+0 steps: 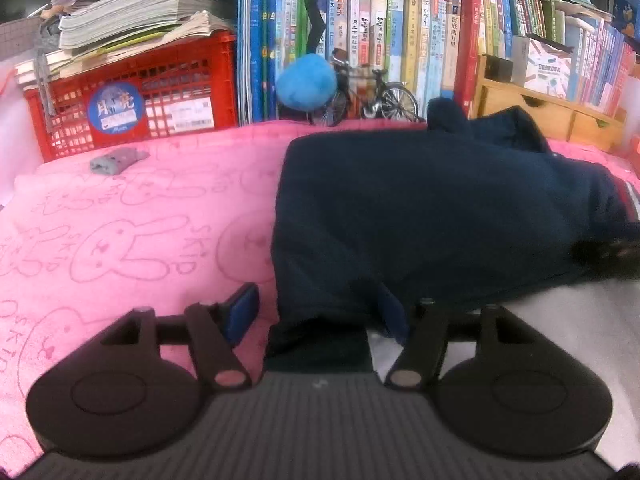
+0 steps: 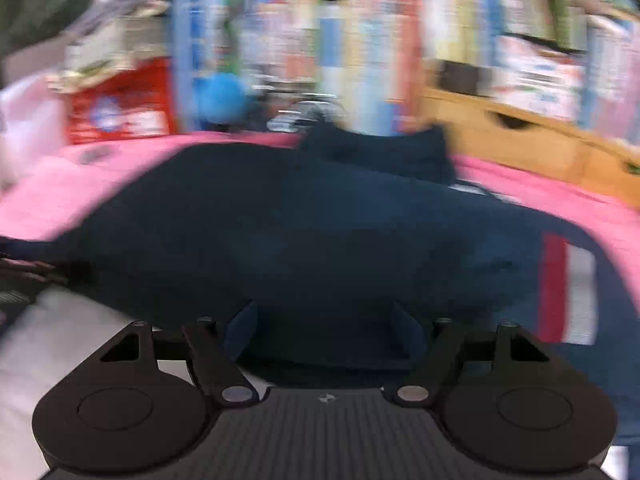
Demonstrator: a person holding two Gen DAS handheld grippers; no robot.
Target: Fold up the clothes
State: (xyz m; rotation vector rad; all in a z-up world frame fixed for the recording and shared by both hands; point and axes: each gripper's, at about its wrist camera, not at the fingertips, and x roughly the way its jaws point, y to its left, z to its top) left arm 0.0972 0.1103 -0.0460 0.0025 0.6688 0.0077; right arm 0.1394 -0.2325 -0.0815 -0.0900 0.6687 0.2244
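Navy garment [image 1: 432, 216] lies folded on pink bunny towel [image 1: 132, 240] covering the desk, red-white stripe at its right end. Left gripper [image 1: 320, 312] jaws open, garment's near edge between them. Right gripper [image 2: 324, 320] jaws open over the cloth; view blurred.

Light was bright and even across the pink rabbit-print blanket [image 1: 132, 240], no hard shadows, colours pushed to saturation. The left wrist view was mostly crisp: spines on the row of upright colourful books [image 1: 400, 40] were readable, though the dark navy folded garment [image 1: 440, 208] swallowed detail and smeared at its right edge. Fisheye bending curved the red plastic lattice crate [image 1: 160, 92] and darkened the corners. The right wrist view was streaked with sideways motion blur; the shelves there dissolved into stripes.
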